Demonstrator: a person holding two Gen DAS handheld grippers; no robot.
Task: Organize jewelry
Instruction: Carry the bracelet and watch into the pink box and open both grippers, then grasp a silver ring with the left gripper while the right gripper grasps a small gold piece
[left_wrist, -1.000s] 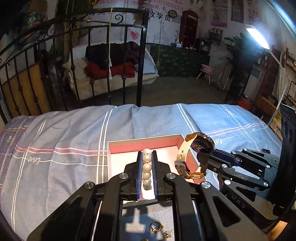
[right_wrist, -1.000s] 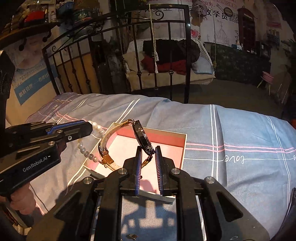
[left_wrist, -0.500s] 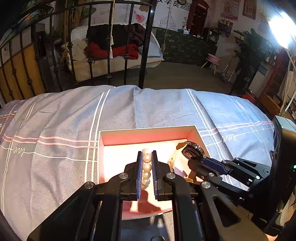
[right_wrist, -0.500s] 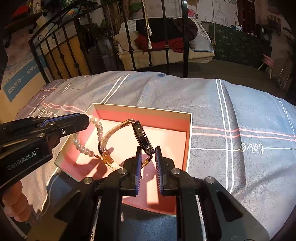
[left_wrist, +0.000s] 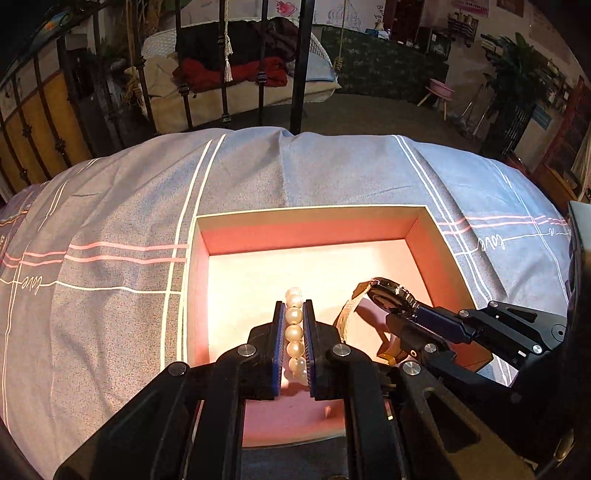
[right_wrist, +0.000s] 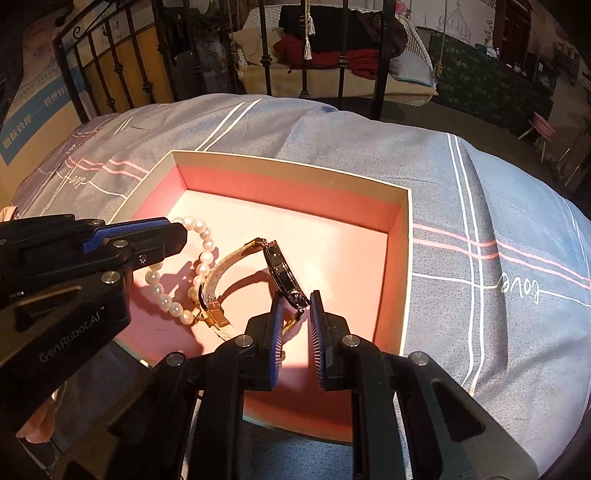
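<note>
A pink-lined open box (left_wrist: 310, 236) (right_wrist: 288, 184) lies on the bed. My left gripper (left_wrist: 294, 308) (right_wrist: 177, 232) is shut on a white pearl bracelet (left_wrist: 294, 332) (right_wrist: 201, 258), whose loop hangs down onto the box floor. My right gripper (right_wrist: 295, 299) (left_wrist: 402, 314) is shut on a gold wristwatch (right_wrist: 282, 271) (left_wrist: 388, 297) by its dark case. The watch's pale strap (right_wrist: 218, 273) curves down inside the box, and its clasp end sits at the floor next to the pearls. Both grippers hang low over the near half of the box, side by side.
The box sits on a grey-blue bedspread (left_wrist: 110, 229) (right_wrist: 480, 206) with white and pink stripes. A black iron bed frame (left_wrist: 295, 66) (right_wrist: 306, 48) rises at the bed's far end. A person's hand (right_wrist: 33, 424) shows at the lower left of the right wrist view.
Both grippers came down and forward over the box, still holding the bracelet and the watch. The pearls and the watch strap now reach the box floor. The loose jewelry on the bedspread has left view.
</note>
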